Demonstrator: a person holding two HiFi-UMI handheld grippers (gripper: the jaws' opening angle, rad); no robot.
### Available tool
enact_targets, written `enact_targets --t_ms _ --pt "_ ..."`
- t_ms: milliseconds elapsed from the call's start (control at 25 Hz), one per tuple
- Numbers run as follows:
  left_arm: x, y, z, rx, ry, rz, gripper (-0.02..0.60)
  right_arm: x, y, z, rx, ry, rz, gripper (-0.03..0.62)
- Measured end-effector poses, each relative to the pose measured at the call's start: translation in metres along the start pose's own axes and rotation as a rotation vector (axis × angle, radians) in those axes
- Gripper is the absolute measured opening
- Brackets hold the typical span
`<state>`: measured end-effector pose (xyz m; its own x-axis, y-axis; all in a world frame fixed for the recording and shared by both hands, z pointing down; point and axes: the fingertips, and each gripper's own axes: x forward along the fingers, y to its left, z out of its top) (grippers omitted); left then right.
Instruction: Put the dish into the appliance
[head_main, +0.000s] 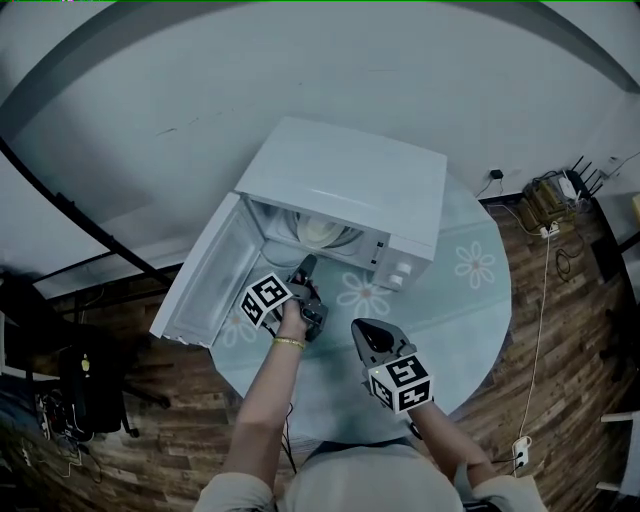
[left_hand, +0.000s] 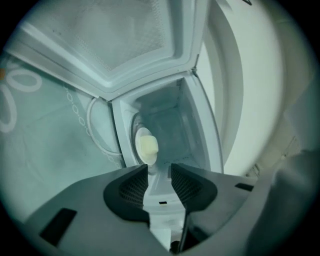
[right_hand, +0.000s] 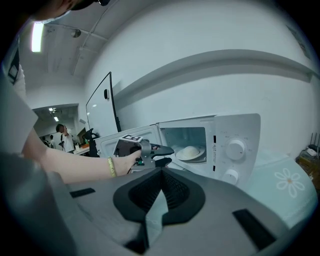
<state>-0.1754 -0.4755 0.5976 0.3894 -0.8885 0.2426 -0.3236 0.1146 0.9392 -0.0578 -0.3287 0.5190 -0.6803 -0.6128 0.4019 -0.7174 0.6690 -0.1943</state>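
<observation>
Right gripper (head_main: 366, 332) sits closest in the head view, held behind the left gripper (head_main: 306, 272). That one points into the microwave (head_main: 350, 180), whose door (head_main: 205, 275) is swung wide to clear the mouth.

Left gripper view: jaws spread with nothing between them, and the dish (left_hand: 146, 146) straight ahead inside the cavity, as the task wants.

Right gripper view: jaws pressed together and empty, probably parked out of the way, dish far beyond.

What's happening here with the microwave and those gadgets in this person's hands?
A person holds tongs in each hand at a microwave whose door stands open, on a table. The dish already sits inside. The left tongs are open and empty just in front of the opening; the right tongs are shut, empty, held back over the table.
</observation>
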Motion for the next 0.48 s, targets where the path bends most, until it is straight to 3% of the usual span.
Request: enact_targets --t_ms 280,480 --pt "-0.068 -0.03 -0.031 0.23 0.04 -0.012 0.014 -0.027 0.015 -0.011 -0.014 0.003 -0.03 0.006" --pt "-0.122 -0.037 -0.056 0.385 0.074 -0.007 0.012 -0.044 0.031 -0.025 -0.01 0.015 -0.046 0.006"
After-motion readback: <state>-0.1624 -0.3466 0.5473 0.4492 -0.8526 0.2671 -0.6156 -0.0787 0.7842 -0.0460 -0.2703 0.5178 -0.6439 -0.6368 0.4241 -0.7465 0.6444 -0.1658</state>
